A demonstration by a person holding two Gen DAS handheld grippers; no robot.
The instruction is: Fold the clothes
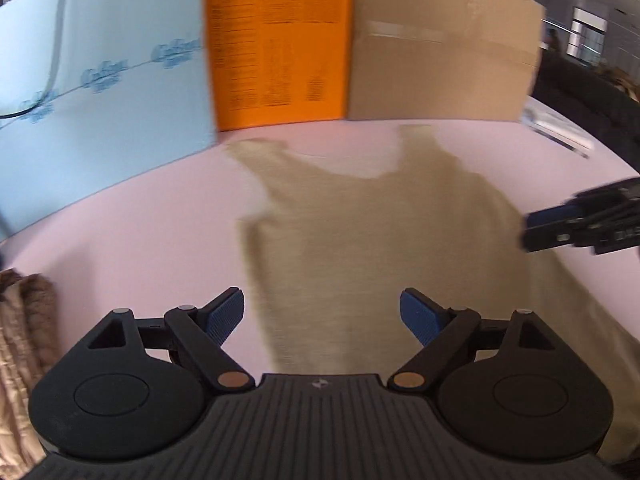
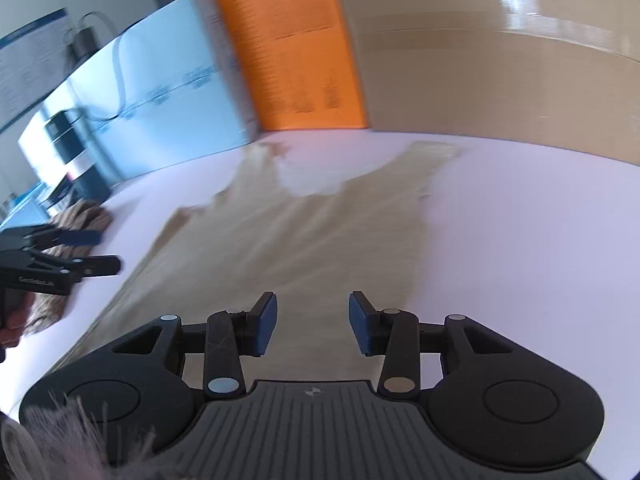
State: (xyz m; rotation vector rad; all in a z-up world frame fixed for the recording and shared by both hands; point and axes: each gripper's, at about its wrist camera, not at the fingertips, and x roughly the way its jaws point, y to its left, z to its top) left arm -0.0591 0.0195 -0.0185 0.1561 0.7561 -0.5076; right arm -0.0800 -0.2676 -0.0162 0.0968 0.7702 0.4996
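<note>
Beige top [image 1: 360, 240] lies flat lengthwise, straps toward the table's [image 1: 140, 220] far edge, hem under both empty, parted grippers, left [image 1: 322, 316] and right [image 2: 312, 324].

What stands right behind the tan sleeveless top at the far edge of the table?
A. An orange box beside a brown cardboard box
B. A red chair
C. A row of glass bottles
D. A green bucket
A: the orange box and the brown cardboard box stand side by side just past the tan top.
</note>
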